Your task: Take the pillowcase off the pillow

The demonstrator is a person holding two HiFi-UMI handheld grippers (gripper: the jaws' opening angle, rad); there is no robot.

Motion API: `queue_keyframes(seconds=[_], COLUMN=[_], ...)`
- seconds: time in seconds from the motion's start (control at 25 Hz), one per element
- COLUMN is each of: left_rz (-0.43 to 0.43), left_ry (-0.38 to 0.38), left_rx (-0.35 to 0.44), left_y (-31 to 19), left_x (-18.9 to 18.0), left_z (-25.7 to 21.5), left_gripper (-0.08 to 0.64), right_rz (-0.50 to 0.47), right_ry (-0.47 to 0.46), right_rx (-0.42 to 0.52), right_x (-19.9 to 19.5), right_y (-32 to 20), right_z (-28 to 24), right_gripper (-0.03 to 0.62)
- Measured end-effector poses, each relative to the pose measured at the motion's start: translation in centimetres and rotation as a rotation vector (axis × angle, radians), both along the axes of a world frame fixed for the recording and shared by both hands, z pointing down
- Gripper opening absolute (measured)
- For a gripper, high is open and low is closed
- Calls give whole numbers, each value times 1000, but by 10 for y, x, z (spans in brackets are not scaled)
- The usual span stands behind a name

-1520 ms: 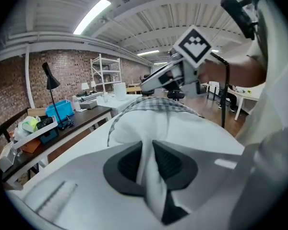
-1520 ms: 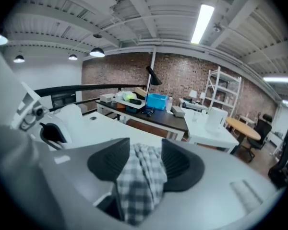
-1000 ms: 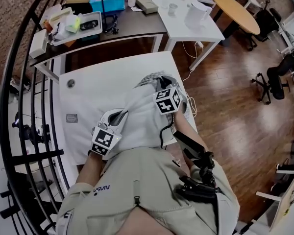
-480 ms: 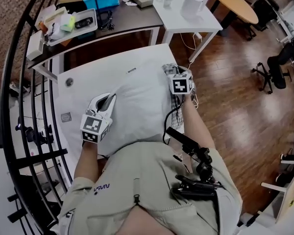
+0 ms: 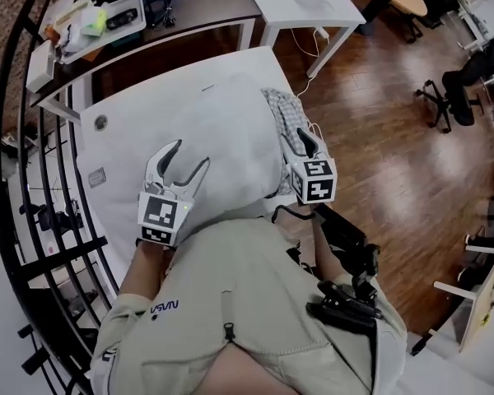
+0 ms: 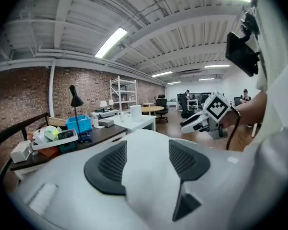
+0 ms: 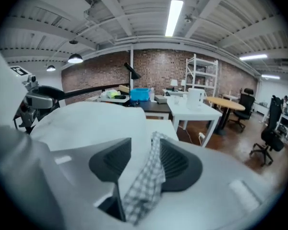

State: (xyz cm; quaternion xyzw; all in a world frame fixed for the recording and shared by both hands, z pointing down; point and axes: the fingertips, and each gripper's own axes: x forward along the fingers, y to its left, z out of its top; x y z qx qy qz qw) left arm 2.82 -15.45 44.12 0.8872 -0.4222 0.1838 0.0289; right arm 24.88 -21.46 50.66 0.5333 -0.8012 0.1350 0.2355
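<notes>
On our left gripper (image 5: 189, 155) the jaws have just spread, white pillow (image 5: 230, 130) fabric between them; on our right gripper (image 7: 144, 163), checked cloth (image 5: 281, 115). Neither pinches.

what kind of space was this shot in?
Likely an open-plan office or lab with a bed set up in it. It has a brick wall, an office chair, and a cluttered desk behind the bed.

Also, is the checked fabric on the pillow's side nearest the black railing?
No, the checked fabric sits at the pillow edge facing the wooden floor.
</notes>
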Motion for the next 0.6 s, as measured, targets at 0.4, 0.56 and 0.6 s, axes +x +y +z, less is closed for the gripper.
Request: queue_keyframes(seconds=[0.4, 0.56, 0.6], left_rz=[190, 158, 138], left_ry=[-189, -134, -122], left_rx=[-301, -217, -196], left_y=[54, 27, 20], left_x=[46, 28, 21], left_z=[130, 89, 79], left_gripper=[166, 69, 63], right_rz=[-26, 28, 63], right_ry=[184, 298, 328], right_rx=[-384, -341, -330], right_x=[9, 35, 49], right_y=[127, 112, 106], right_z=[125, 131, 130], right_gripper=[188, 18, 18])
